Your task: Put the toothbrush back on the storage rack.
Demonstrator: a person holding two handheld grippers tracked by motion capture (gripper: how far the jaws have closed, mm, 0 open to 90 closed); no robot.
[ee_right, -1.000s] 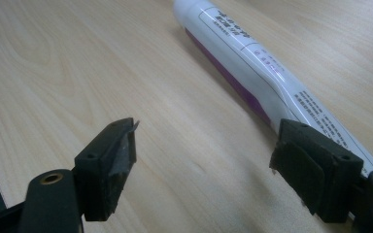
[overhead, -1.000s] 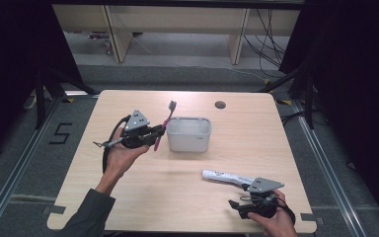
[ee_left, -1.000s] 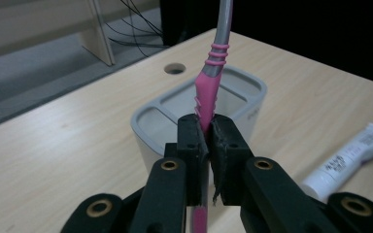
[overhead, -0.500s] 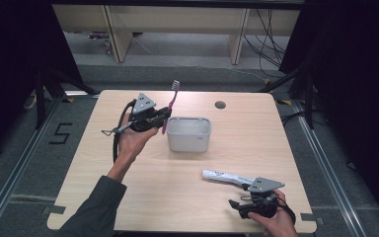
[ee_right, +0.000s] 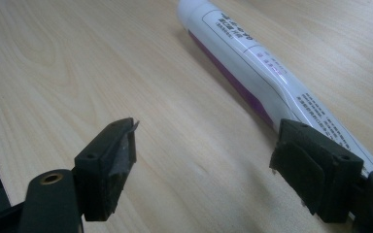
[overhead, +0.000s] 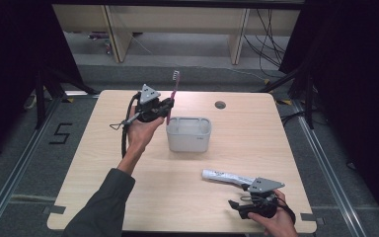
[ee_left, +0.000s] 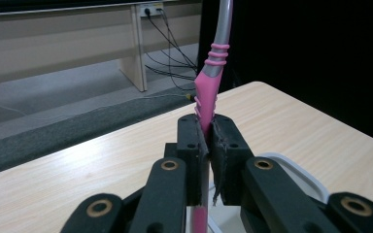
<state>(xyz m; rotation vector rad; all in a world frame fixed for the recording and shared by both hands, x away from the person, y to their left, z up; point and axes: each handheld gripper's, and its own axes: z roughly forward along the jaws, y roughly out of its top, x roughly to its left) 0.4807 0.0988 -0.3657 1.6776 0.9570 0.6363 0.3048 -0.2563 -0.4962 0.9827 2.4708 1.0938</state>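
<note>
Two grippers are seen over a light wooden table [overhead: 103, 187]. The left gripper [overhead: 164, 107] is raised above the table's far-left part on an extended forearm, just beside the far-left corner of a white rectangular bin [overhead: 188, 133]. Its jaws are clamped together on the pink handle of a toothbrush [overhead: 173, 91], which is held nearly upright with the bristled head at the top; in the left gripper view the toothbrush [ee_left: 210, 92] is seen rising from between the closed pads, with the bin's rim [ee_left: 301, 171] low on the right. The right gripper [overhead: 238, 206] is held low near the table's near-right edge, its jaws spread wide apart and nothing between them. A white toothpaste tube [overhead: 225, 176] is laid flat on the table just beyond it; in the right gripper view the tube [ee_right: 252, 63] runs past one jaw, outside the gap. Bare tabletop is left between bin and tube and across the near-left area.
</note>
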